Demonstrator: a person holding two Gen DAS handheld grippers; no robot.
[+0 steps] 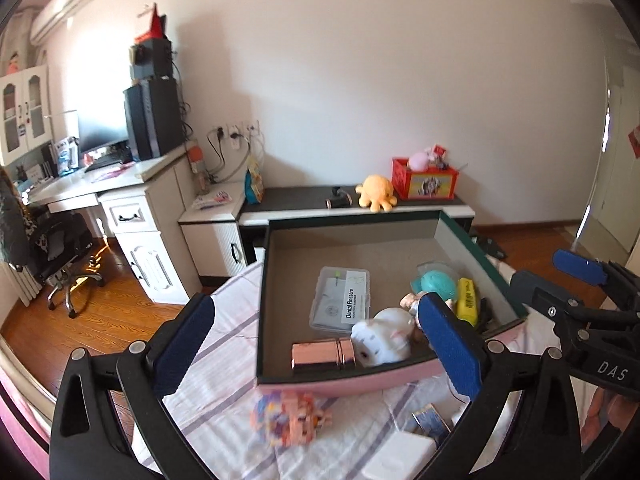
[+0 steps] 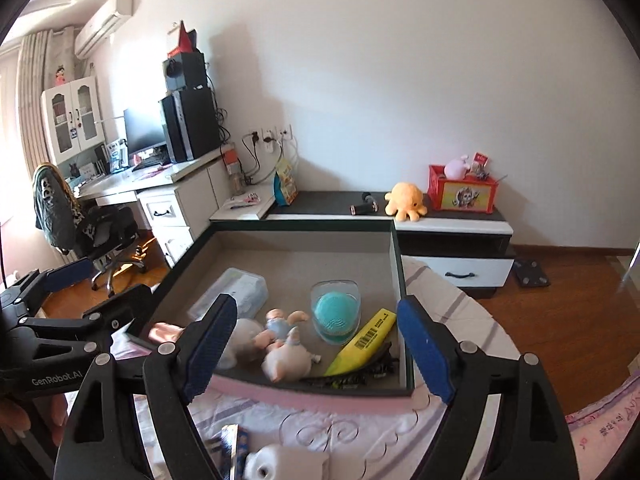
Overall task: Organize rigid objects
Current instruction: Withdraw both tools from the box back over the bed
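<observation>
We hold both grippers over a bed (image 1: 224, 364) covered in a striped sheet, each looking down at an open box (image 1: 344, 378) with a dark rim and a pink front edge that sits on the bed. On our left gripper (image 1: 316, 344) the blue-padded fingers (image 1: 182, 340) stand wide apart with nothing between them, and the right gripper (image 2: 316, 350) is the same, its fingers (image 2: 424, 350) spread and holding nothing. Inside the box we see a clear case labelled Dental Flossers (image 1: 342, 298) lying flat toward the left, a shiny pink tube (image 1: 323, 354) on its side near the front wall, and a white toy (image 1: 386, 336) just beside the tube. Toward the right side lie a small baby doll (image 2: 286, 340), a teal brush in a clear cup (image 2: 335, 316), a yellow marker (image 2: 362, 340) tilted against the right wall, and a dark comb-like thing (image 2: 352, 374) along the front that we cannot make out well. Outside the box, on the bed just in front of it, rests a blurred pink and multicoloured toy (image 1: 290, 416), with a blue patterned packet (image 1: 432, 420) and a white object (image 2: 288, 464) near it. Against the far wall a low cabinet (image 2: 452, 226) carries a yellow plush octopus (image 2: 406, 200) and a red crate (image 2: 462, 192).
</observation>
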